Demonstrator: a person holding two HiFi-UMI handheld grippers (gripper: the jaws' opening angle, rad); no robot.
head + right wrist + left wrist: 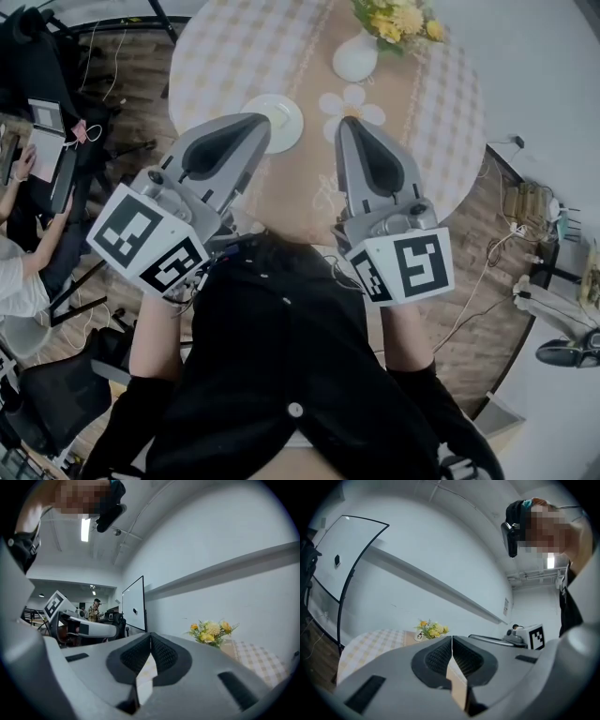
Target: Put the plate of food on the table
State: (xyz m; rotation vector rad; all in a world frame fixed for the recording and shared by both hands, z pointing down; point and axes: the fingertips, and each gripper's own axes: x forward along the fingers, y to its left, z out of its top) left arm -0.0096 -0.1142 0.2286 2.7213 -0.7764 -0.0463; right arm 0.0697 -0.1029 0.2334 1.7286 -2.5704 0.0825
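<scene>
**Head view.**
- Surface: round desk (441, 112) under a cream checked cloth with a tan strip down its middle. It stands ahead of both tongs, on a brown wooden plank floor (487, 309).
- Left tongs (260, 125): grey plastic shells with black ribbed pads, pressed together, nothing pinched.
- Right tongs (349, 125): same build, also pressed together and empty.
- White round plate (293, 129): rests on the desk at the left tongs' tip, its near edge hidden behind them. A small pale piece of food (278, 118) lies on it.
- White flower-shaped mat (352, 103): lies flat on the tan strip, just ahead of the right tongs' tip.
- White rounded vase (355, 59): stands beyond the mat and holds yellow flowers (401, 21).
- A seated person (21, 262) is well off to the left tongs' outer side.

**Left gripper view.**
- Pads meet in one closed seam (452, 639).
- The checked cloth and the flowers (431, 629) lie ahead and slightly left, before a plain white wall (440, 550).
- A black-framed whiteboard (342, 555) stands far left.

**Right gripper view.**
- Pads meet likewise (151, 636).
- The flowers (211, 631) are ahead to the right.
- The whiteboard (133, 604) is ahead to the left.
- A strip ceiling light (85, 529) is overhead.
</scene>
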